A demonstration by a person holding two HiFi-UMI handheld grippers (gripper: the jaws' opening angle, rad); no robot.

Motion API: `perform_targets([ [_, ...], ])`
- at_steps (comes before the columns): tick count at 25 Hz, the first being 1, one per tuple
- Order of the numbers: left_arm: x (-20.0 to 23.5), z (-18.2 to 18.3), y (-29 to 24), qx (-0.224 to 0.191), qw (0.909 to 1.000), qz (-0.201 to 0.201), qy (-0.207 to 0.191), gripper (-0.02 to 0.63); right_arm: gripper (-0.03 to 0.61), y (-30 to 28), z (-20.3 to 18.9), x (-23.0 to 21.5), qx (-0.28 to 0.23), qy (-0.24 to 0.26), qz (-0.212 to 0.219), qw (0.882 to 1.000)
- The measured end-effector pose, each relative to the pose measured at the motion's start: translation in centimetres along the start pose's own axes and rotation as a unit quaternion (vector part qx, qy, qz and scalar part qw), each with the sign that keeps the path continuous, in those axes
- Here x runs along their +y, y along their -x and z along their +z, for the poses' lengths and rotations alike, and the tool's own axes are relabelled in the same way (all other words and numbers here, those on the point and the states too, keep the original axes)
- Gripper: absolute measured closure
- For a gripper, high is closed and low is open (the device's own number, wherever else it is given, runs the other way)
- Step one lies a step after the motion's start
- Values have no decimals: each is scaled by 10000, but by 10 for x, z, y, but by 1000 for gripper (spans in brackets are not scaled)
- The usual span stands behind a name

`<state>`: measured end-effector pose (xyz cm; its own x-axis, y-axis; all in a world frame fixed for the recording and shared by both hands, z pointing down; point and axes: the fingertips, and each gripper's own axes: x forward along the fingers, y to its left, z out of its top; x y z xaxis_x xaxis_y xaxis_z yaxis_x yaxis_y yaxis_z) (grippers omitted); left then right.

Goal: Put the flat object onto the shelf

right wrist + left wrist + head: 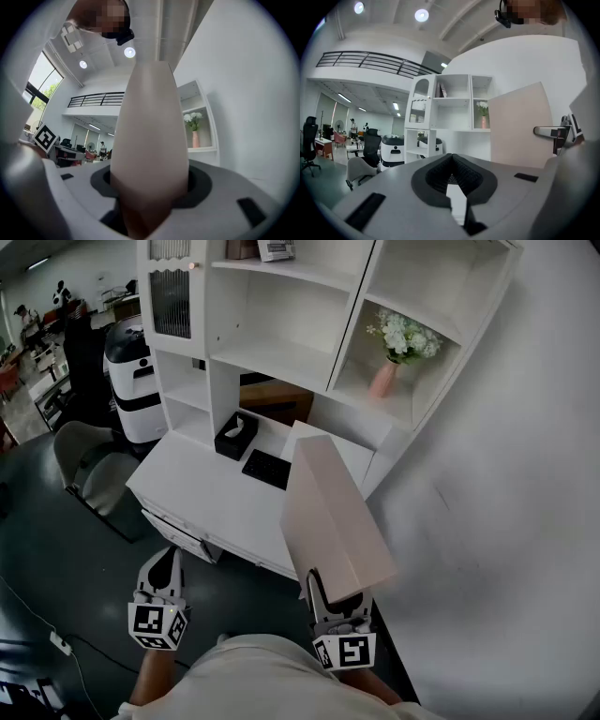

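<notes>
- A tall white shelf unit (281,352) with open compartments stands against a white wall, and its white desk top (202,493) juts out below over a dark floor.
- On the desk top at the foot of the shelf unit sit a black tissue box (236,435) and, just beside it, a flat black rectangular pad (267,469).
- A pink vase of white flowers (386,376) stands in the shelf unit's right-hand compartment.
- Left of the shelf unit you have a white-and-black rounded machine (131,381) and a grey chair (89,470); beyond them lies an open office with a railed upper level.
- The shelf unit's top is cut off by the head view's edge, so the things on its highest shelf cannot be identified.
- In the right gripper view, the thing you hold covers most of the shelf unit; only the vase compartment shows.
- The desk top's right end is hidden in the head view.
- The pale pinkish-beige flat rectangular board (333,521) is smooth, plain and thin-edged, and it tilts up from your right gripper (323,592) towards the shelf unit, off every shelf.
- Your right gripper's fingers pinch the board's near end.
- Your left gripper (167,563) hangs in front of the shelf unit's left side, its fingers pressed together with nothing between them.
</notes>
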<state>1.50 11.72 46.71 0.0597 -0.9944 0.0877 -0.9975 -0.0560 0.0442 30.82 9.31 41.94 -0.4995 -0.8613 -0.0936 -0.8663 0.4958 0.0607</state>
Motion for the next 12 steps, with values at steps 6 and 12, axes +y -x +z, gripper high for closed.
perform_targets([
  [6,-3,-1,0,16,10000,27,-15,612,318,0,-1,-3,6,14,43,10000],
  [12,-8,0,1,28,10000,80,-25,612,316,-1,-2,-8,-6,20,67,10000],
])
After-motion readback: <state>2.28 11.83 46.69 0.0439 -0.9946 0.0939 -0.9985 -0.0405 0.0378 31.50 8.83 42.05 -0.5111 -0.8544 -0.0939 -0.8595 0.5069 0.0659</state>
